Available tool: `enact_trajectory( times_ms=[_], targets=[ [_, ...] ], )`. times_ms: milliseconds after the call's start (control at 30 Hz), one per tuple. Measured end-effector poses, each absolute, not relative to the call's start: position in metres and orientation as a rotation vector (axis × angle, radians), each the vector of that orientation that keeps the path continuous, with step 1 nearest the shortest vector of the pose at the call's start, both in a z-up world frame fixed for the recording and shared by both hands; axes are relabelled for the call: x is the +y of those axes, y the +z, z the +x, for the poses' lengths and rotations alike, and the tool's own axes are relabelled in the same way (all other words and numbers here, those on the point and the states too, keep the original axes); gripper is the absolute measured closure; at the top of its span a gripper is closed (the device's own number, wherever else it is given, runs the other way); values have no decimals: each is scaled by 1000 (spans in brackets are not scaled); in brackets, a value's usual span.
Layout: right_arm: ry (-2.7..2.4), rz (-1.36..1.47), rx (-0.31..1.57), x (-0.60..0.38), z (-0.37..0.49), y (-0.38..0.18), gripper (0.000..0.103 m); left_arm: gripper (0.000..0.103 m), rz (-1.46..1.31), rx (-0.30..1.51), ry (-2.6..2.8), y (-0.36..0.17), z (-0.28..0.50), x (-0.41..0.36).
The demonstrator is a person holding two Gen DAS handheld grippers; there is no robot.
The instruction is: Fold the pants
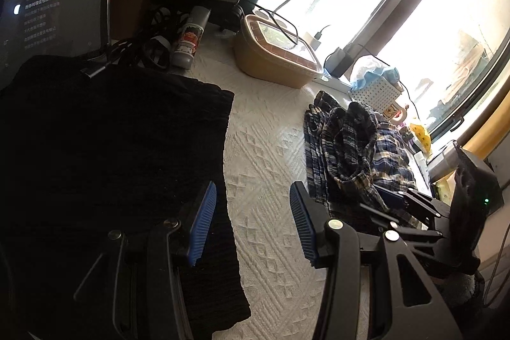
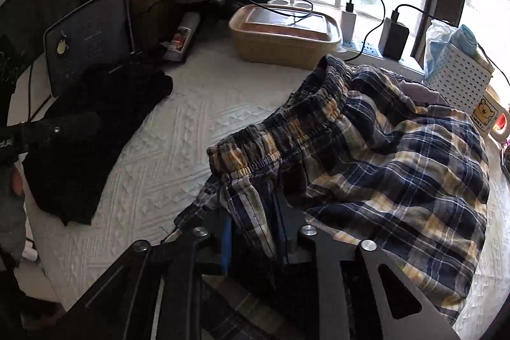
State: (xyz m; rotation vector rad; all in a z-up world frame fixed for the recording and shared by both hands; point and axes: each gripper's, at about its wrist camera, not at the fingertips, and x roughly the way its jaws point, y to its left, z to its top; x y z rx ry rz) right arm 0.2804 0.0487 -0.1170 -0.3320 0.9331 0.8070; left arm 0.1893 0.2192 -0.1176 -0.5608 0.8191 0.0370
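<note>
In the left wrist view, the left gripper (image 1: 251, 219), black-armed with blue ribbed pads, hangs with its jaws apart and nothing between them, only the white textured quilted cover (image 1: 264, 155) showing through the gap. Its left pad overlaps the edge of a flat black knitted garment (image 1: 111, 148) spread over the left side of the cover. Well to the right lie the crumpled navy, cream and tan plaid pants (image 1: 347, 142), and the right gripper (image 1: 395, 199) reaches into their near edge. Behind them stand a tan lidded plastic box (image 1: 271, 53) and a white perforated basket (image 1: 379, 91) by the window. In the right wrist view, the right gripper (image 2: 255, 241) sits at the lower edge of the plaid pants (image 2: 382, 148), a fold of the fabric running between its blue pads; the jaws stand partly apart, and whether the pads press on the cloth I cannot tell. The elastic waistband (image 2: 287, 129) bunches up just beyond the fingers. The black garment (image 2: 95, 129) lies apart to the left, in front of a dark tablet (image 2: 89, 40).
</note>
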Motion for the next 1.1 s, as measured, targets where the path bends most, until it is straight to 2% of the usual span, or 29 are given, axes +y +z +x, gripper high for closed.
enact_trajectory(
  times_ms=[33, 67, 233, 467, 700, 733, 800, 833, 933, 1100],
  targets=[
    [841, -323, 933, 46, 277, -114, 43, 55, -558, 822, 33, -118, 192, 217],
    [872, -317, 934, 43, 273, -111, 35, 55, -552, 825, 26, -117, 195, 214],
    [907, -293, 912, 28, 261, -95, 35, 55, -502, 834, -16, -110, 214, 192],
    [741, -148, 862, -51, 279, -73, 34, 55, -430, 826, -125, -97, 252, 148],
    [630, -28, 881, -113, 305, -91, 33, 55, -401, 864, -258, -110, 298, 105],
    [647, -21, 868, -116, 304, -95, 33, 57, -400, 869, -249, -114, 302, 103],
    [661, -68, 868, -111, 300, -104, 33, 78, -386, 907, -212, -120, 305, 102],
    [669, -99, 884, -108, 298, -110, 33, 82, -377, 929, -198, -124, 305, 102],
    [753, -151, 990, -102, 295, -134, 33, 82, -361, 981, -155, -138, 294, 108],
    [797, -166, 979, -114, 289, -131, 33, 82, -335, 979, -110, -132, 276, 118]
  ],
)
